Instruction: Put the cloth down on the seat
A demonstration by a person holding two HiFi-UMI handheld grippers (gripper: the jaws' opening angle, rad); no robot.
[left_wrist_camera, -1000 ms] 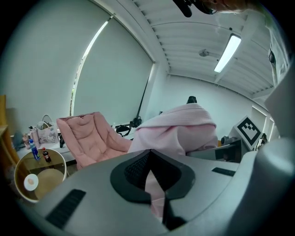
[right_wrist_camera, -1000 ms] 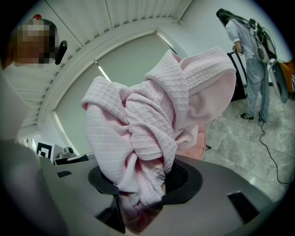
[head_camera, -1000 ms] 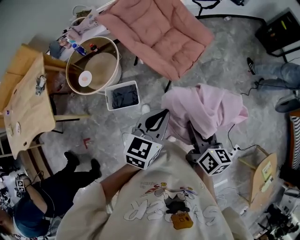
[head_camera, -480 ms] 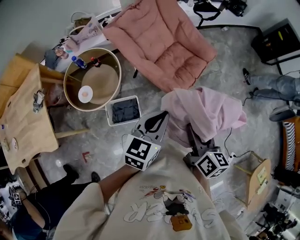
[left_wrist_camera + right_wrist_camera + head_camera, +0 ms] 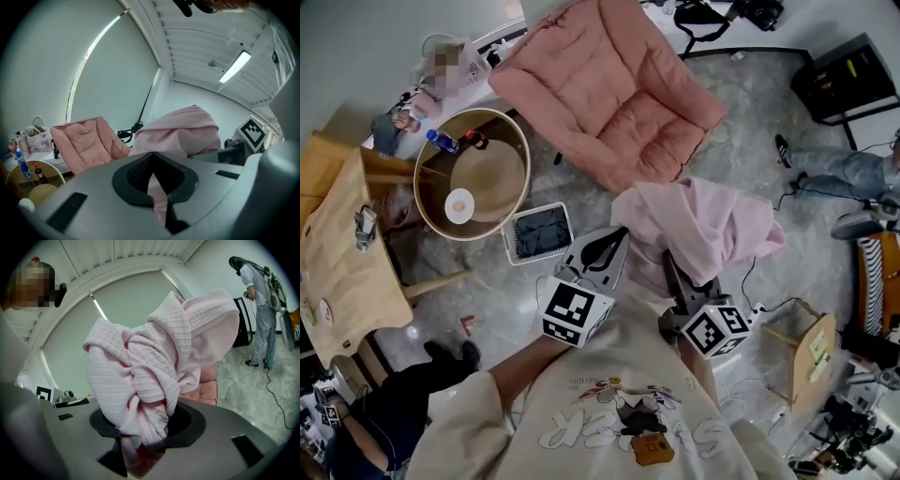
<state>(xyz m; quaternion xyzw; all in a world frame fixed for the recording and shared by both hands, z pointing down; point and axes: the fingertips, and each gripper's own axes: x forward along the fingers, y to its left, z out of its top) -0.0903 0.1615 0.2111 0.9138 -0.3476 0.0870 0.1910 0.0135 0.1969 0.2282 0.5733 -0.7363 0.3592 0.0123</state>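
Wearer's shirt [image 5: 619, 422]: cream, printed; fills the lower middle of the head view.
Left gripper [image 5: 617, 239]: lower middle of the head view, just left of the load. Its own view shows the jaws drawn narrow on a thin fold of pink fabric that runs down between the pads.
Right gripper [image 5: 145, 425]: jaws stand fairly wide, packed with a thick bunch of the same fabric. The rest billows up above them.
Cloth [image 5: 703, 225]: pale pink, waffle-textured, bunched. Held off the floor by both grippers, right of centre in the head view; its upper edge sits just short of the chair's front edge.
White tray [image 5: 539, 232]: on the grey floor, left of centre; dark contents, not identifiable.
Seat [image 5: 661, 141]: pink padded armchair, upper middle of the head view. The cushion is bare, nothing on it.
Round tub [image 5: 473, 173]: upper left, tan inside, with a small pale disc in it.
Step in hand: judged to be the carry; cloth gripped, not yet over the cushion.
Next move calls for: bringing both grippers forward over the cushion, lowering until the fabric rests there, then opening both pairs of jaws. The bulky bunch in the right one may cling.
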